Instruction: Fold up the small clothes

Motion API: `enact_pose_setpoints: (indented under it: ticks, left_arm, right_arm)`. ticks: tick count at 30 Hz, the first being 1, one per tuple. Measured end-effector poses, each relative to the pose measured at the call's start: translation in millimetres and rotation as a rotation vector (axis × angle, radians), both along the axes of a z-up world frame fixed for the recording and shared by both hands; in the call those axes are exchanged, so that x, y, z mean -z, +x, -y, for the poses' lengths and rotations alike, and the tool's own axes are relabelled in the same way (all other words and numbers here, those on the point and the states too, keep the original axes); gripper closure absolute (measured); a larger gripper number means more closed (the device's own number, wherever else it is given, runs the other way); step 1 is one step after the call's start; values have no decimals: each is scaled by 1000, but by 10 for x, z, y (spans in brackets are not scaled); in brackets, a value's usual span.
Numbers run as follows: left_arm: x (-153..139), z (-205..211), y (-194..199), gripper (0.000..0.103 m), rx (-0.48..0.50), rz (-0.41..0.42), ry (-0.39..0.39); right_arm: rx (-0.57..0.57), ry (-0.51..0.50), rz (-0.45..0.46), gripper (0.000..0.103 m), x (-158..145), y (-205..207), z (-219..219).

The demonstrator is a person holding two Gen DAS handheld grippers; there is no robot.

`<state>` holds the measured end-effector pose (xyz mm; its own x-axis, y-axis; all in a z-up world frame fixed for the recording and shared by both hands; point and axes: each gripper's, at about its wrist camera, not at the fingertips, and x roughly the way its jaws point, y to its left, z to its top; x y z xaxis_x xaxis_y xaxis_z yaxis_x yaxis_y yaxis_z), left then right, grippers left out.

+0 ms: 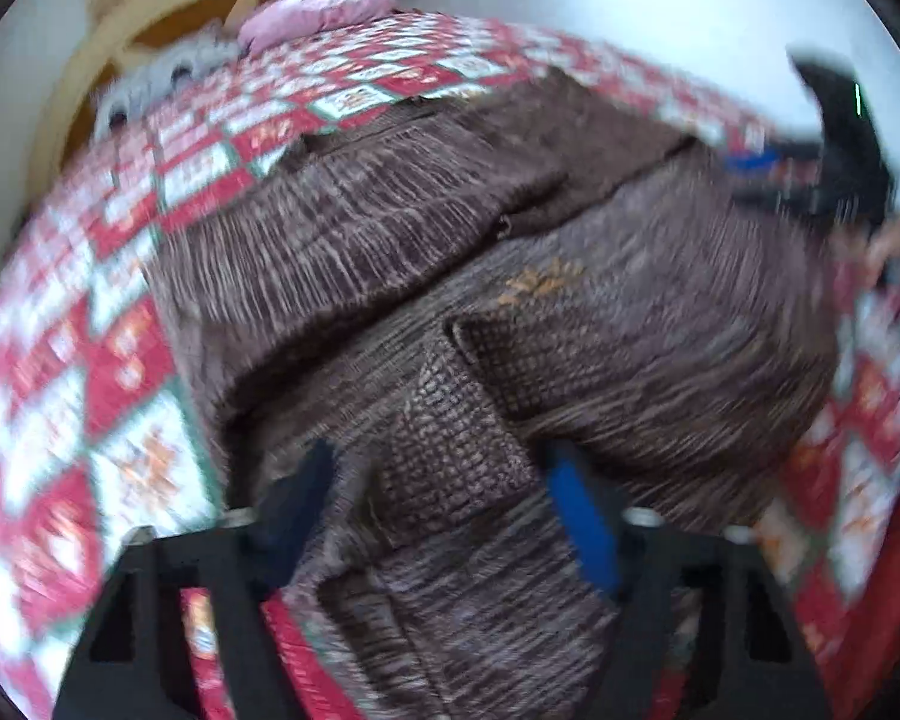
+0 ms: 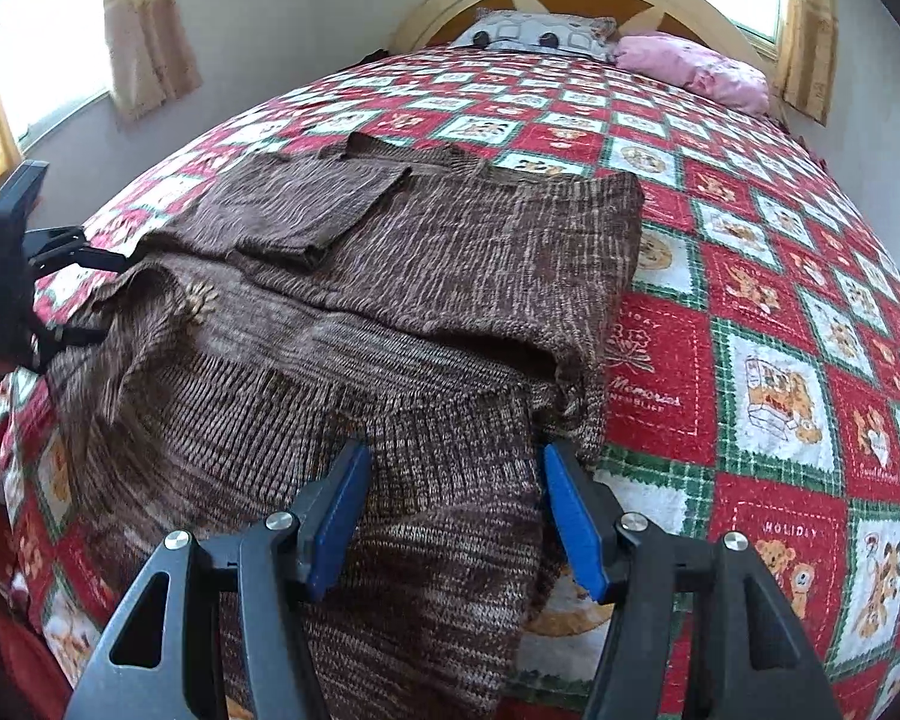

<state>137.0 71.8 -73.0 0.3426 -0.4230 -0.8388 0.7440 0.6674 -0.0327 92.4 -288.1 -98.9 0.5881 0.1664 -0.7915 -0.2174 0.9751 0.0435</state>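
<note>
Brown sweater [image 2: 390,276] lying partly folded on checked bedspread [image 2: 750,300], near bed's foot. Right gripper [image 2: 456,516] reaching over sweater's near edge, fingers half spread, knit bunching between pads, grip unclear. Left gripper [image 1: 438,516] blurring, fingers straddling ribbed cuff [image 1: 450,450], contact unclear. Pink pillow [image 2: 690,66] sitting by headboard.
</note>
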Motion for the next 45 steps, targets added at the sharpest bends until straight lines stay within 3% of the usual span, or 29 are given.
enact_pose_setpoints:
  ticks: [2,6,10,12,13,15,16,17,20,23,28,35,45]
  left_arm:
    - [30,-103,47,52,-51,-43,-64]
    - [57,-216,133,52,-107,-96,-154]
    - [58,-159,182,30,-136,-107,-157]
    - [59,-105,184,28,-147,-91,-146]
    - [62,-93,183,29,-149,-82,-142]
    - [74,-90,169,41,-159,-59,-135]
    - [78,-101,158,58,-164,-48,-130]
    - [80,-109,145,69,-168,-39,-126]
    - [65,-168,121,84,-193,-55,-156]
    - [45,-214,100,86,-217,-58,-174]
    - [-61,-270,-3,88,-283,-15,-215]
    - [-345,-436,-89,88,-379,51,-301]
    - [-623,-416,555,88,-518,85,-353]
  right_arm:
    - [-5,10,-4,43,-10,23,15]
    - [-7,-13,-5,43,-17,113,-6]
    - [1,-27,0,43,6,168,-39]
    - [1,-38,-2,43,24,169,-72]
    - [-1,-39,-3,49,21,158,-79]
    - [-17,-36,-9,69,-2,117,-99]
    - [-22,-45,-9,83,-16,96,-115]
    - [-26,-53,-7,88,-30,70,-129]
    - [-13,-38,6,94,-62,8,-126]
    - [16,32,20,96,-108,-37,-63]
    - [56,51,76,96,-254,-181,-51]
    - [44,0,157,96,-560,-272,-142]
    - [81,-115,248,97,-892,444,-111]
